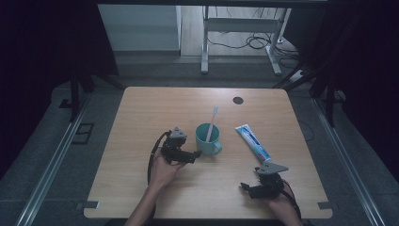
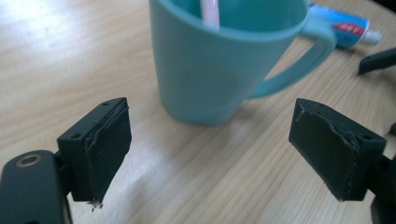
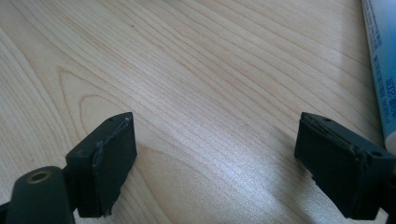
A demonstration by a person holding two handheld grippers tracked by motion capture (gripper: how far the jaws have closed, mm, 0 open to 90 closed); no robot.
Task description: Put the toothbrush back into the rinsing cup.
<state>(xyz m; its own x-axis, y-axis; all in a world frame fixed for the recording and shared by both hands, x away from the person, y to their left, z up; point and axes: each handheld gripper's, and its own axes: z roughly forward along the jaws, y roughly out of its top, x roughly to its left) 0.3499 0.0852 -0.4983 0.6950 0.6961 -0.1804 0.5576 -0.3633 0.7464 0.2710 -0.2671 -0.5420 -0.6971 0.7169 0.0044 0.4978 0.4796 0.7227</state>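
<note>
Quick count of what's on the table (image 1: 141, 188): one teal mug (image 1: 207, 139), with one toothbrush (image 1: 212, 120) standing in it, and one tube of toothpaste (image 1: 253, 143) lying off to the side. So that's three bathroom items total, one of each kind. Two handheld grippers as well, the left gripper (image 1: 195, 154) and the right gripper (image 1: 244, 187), one per hand, each with two black jaws. One small dark round cap (image 1: 238, 100) in the tabletop too

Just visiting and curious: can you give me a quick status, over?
Left gripper open, facing the teal mug, not touching. Right gripper open over bare table. Toothbrush stands in the mug; toothpaste tube lies to its right. Nothing in the way.
</note>
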